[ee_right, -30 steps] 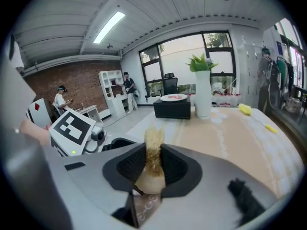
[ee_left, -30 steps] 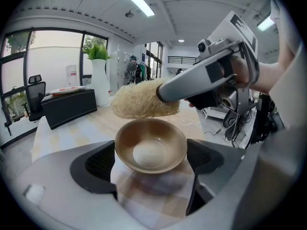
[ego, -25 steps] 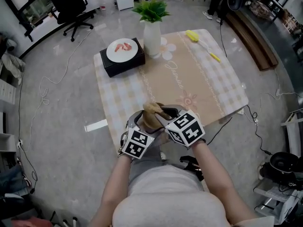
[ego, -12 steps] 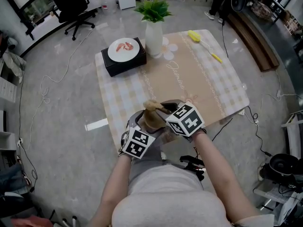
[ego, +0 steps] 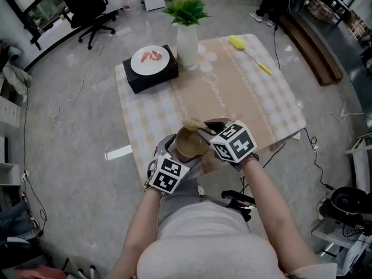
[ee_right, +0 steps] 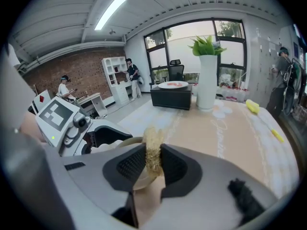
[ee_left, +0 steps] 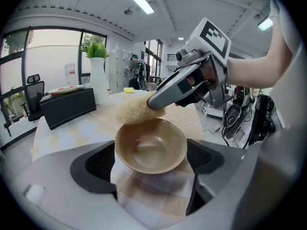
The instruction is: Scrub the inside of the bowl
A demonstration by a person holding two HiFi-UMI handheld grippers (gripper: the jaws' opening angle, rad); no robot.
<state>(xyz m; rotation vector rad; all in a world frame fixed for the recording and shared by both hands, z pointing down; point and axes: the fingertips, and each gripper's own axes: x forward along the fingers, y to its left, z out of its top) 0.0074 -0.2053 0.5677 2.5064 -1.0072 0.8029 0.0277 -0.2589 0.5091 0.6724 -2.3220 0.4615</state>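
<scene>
A tan bowl (ego: 189, 144) (ee_left: 150, 145) is held tilted over the table's near edge, gripped by its sides in my left gripper (ego: 174, 154) (ee_left: 150, 161). My right gripper (ego: 203, 130) (ee_right: 152, 163) is shut on a straw-coloured scrub pad (ego: 195, 124) (ee_right: 152, 150). In the left gripper view the scrub pad (ee_left: 136, 111) rests at the bowl's far rim, with the right gripper (ee_left: 165, 98) reaching in from the right. The bowl's inside looks bare and glossy. From the right gripper view only a strip of the bowl's rim (ee_right: 123, 143) shows behind the jaws.
The table (ego: 250, 103) wears a beige checked cloth. At its far side stand a black box with a white plate of food (ego: 150, 60) and a white vase with a green plant (ego: 187, 36). A yellow brush (ego: 245, 50) lies far right. Cables run across the floor.
My right gripper has shifted right and away from me, carrying the scrub pad from over the bowl's middle to its far rim. The left gripper and bowl have barely moved.
</scene>
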